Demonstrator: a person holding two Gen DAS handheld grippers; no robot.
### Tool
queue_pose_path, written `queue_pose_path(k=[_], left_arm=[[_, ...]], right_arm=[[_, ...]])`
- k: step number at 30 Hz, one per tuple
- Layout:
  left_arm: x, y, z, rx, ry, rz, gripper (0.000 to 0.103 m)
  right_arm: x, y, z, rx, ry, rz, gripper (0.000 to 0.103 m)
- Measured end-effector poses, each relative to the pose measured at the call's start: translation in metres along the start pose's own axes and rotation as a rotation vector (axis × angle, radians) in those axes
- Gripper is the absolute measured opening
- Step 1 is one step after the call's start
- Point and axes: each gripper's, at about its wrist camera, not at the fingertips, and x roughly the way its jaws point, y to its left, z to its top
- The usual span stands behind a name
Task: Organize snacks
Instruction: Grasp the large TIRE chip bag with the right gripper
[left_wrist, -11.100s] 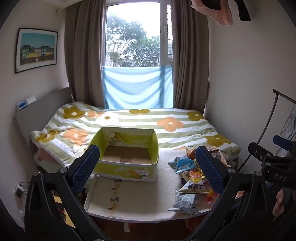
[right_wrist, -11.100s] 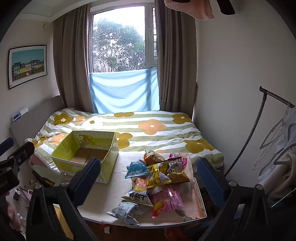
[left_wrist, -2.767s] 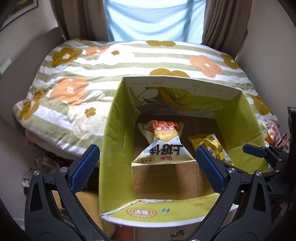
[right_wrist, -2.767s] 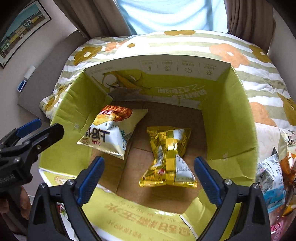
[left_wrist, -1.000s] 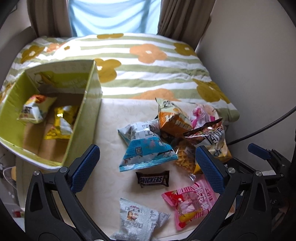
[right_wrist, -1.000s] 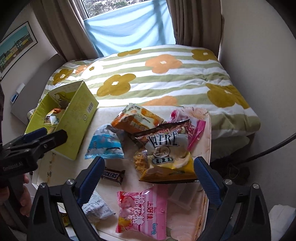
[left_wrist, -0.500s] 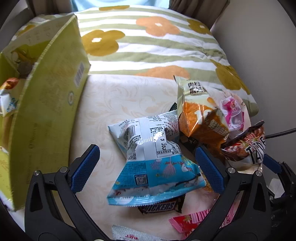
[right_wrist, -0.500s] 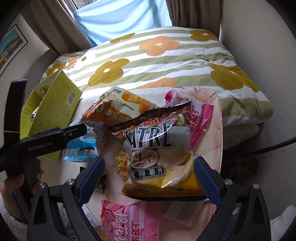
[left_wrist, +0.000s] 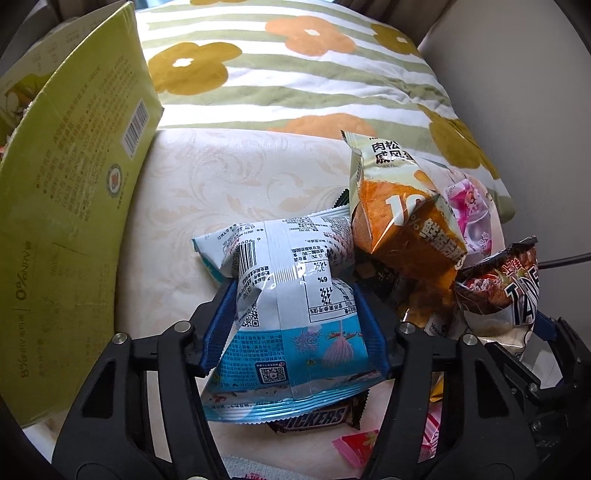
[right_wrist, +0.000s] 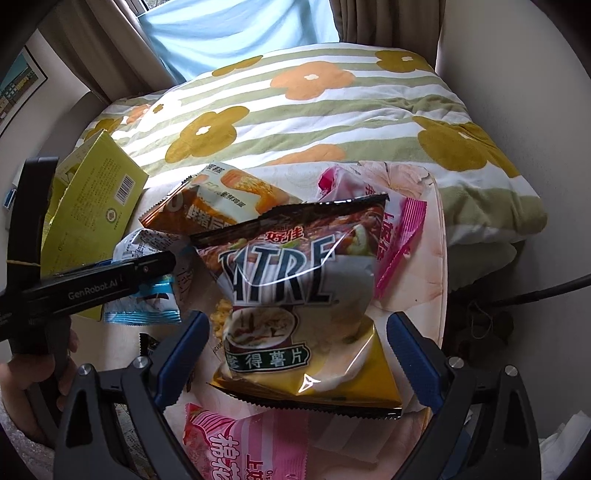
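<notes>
Two grippers are over your snack pile on the table (left_wrist: 229, 177). Your left gripper (left_wrist: 295, 325) is closing, its blue pads pressing both sides of the blue-and-white packet (left_wrist: 291, 295) beside the green box (left_wrist: 70, 192). Your right gripper (right_wrist: 299, 354) stands wide apart around the chip bag (right_wrist: 295, 295), not touching it.

bare cream patterned tabletop (left_wrist: 229, 184) lies open between the tall green cardboard box (left_wrist: 66, 206) and the crowded foil snack bags (left_wrist: 402, 221).

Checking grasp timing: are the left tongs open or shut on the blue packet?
Closing on it: left tongs pads press the blue packet's pinched sides.
</notes>
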Motion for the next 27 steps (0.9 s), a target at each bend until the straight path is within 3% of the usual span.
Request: queue_pose_path(k=[6,8,17,27], left_arm=[[-0.006,0.007,-0.005,-0.007,-0.012,0.015,0.057],[-0.007,0.007,-0.006,-0.012,-0.013,0.016,0.057],[-0.017,0.011,-0.012,-0.013,-0.036,0.021,0.057],[-0.051,0.01,-0.027,-0.006,-0.094,0.04,0.057]], right_arm=[[0.009,0.001,-0.002,-0.006,0.027,0.001,0.093],[0.012,0.002,-0.003,-0.011,0.041,0.0,0.081],[0.009,0.007,-0.006,-0.04,0.03,0.003,0.065],[-0.019,0.014,-0.014,-0.049,-0.028,0.033,0.062]])
